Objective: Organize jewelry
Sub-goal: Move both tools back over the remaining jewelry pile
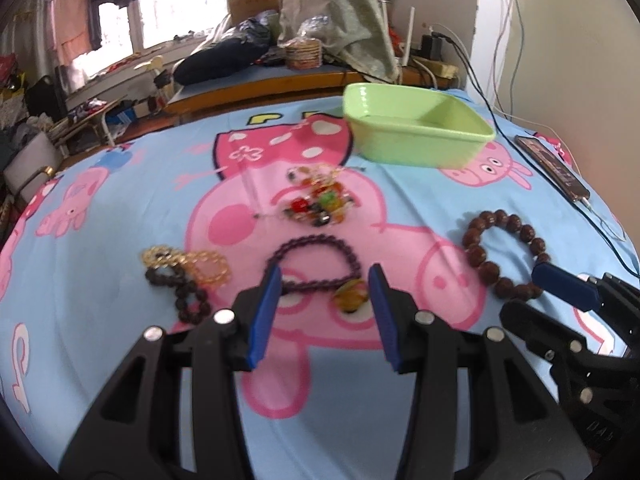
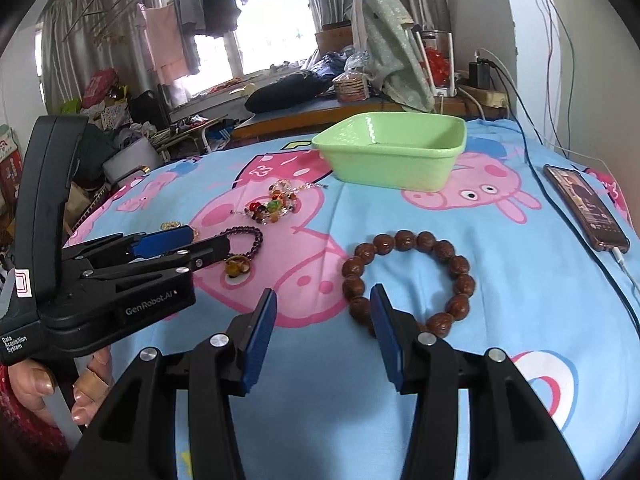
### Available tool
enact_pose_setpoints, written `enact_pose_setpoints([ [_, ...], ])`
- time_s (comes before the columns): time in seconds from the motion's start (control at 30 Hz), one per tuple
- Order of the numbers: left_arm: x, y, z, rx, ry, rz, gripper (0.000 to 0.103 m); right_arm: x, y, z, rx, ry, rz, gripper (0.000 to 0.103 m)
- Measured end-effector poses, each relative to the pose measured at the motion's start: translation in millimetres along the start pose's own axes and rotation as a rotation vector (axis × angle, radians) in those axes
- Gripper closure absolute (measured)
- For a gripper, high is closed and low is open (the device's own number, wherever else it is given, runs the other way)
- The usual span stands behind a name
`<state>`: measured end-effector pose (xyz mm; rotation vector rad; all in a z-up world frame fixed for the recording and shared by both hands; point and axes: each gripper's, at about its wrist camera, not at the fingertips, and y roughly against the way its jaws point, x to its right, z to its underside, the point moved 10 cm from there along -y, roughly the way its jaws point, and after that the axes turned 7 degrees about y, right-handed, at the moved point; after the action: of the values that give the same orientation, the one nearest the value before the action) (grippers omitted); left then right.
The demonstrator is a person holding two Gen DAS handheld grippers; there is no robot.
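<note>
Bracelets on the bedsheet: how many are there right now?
At least 5. Brown wooden-bead bracelet at right; purple bead bracelet in the middle; gold bracelet and dark bead bracelet overlapping at left; multicolored beaded tangle behind, which may hide more.

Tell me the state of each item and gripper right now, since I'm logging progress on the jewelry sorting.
Left gripper: open, around the purple bracelet, holding nothing.
Right gripper: open, at the brown bracelet.
Green tray: empty.
Purple bracelet: flat on the bedsheet.
Brown bracelet: flat on the sheet.
Mixed bead pile: heaped, untouched.
Gold and dark bracelets: overlapping.
Phone: screen on, cable attached.
</note>
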<state>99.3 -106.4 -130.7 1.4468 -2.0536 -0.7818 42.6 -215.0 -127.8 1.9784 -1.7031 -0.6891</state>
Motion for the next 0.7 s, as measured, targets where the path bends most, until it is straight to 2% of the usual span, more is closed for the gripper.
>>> enact_pose_setpoints([
  [0.13,-25,1,5,0.002,0.039,-0.018,0.060,-10,-8,0,-0.019,0.020,-0.006,0.084],
  [0.23,-56,12,4,0.047,0.055,-0.042,0.060,-20,-13,-3,-0.023,0.049,-0.013,0.084],
  [0.3,-85,23,2,0.087,0.079,-0.077,0.060,-30,-17,-6,-0.027,0.076,-0.028,0.084],
  [0.47,-152,39,-2,0.110,0.174,-0.109,0.060,-57,-34,-13,-0.045,0.125,-0.093,0.084],
  [0.57,-167,42,-4,0.116,0.203,-0.102,0.060,-76,-45,-18,-0.060,0.155,-0.143,0.084],
  [0.7,-165,32,-1,0.087,0.231,-0.049,0.060,-93,-58,-21,-0.088,0.179,-0.183,0.085],
])
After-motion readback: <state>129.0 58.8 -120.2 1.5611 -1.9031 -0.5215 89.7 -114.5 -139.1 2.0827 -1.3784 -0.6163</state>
